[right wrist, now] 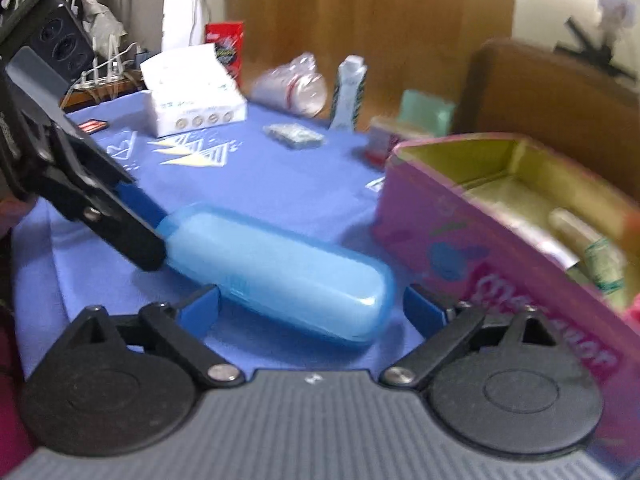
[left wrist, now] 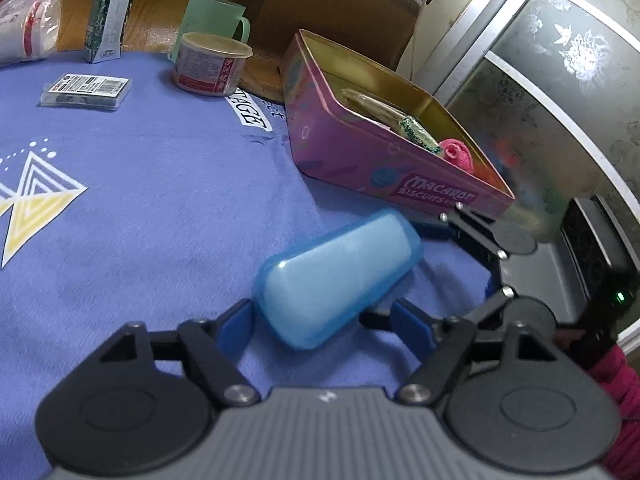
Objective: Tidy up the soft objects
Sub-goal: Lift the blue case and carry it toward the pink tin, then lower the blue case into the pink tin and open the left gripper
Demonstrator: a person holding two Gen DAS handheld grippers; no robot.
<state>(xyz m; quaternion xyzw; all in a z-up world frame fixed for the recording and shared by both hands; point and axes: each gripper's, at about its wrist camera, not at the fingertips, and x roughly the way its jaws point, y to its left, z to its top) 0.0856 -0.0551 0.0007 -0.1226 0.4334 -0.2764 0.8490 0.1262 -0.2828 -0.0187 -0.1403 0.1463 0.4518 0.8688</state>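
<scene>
Basically one blue case (left wrist: 336, 276) lies on the purple cloth (left wrist: 140, 184) just beside the pink tin (left wrist: 384, 168); looks like smooth, stiff, light plastic, prob slippery, so grip across its short width near an end. Left gripper (left wrist: 324, 320) is clamped on the near end, pads touching both sides; right gripper (right wrist: 312, 308) is spread wide, not gripping. Count: 1 case, 1 tin w/ approx 3 items inside, 2 grippers.

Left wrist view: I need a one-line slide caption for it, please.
Left gripper closes on one end of a translucent blue case lying on the blue cloth, beside an open pink biscuit tin.
</scene>
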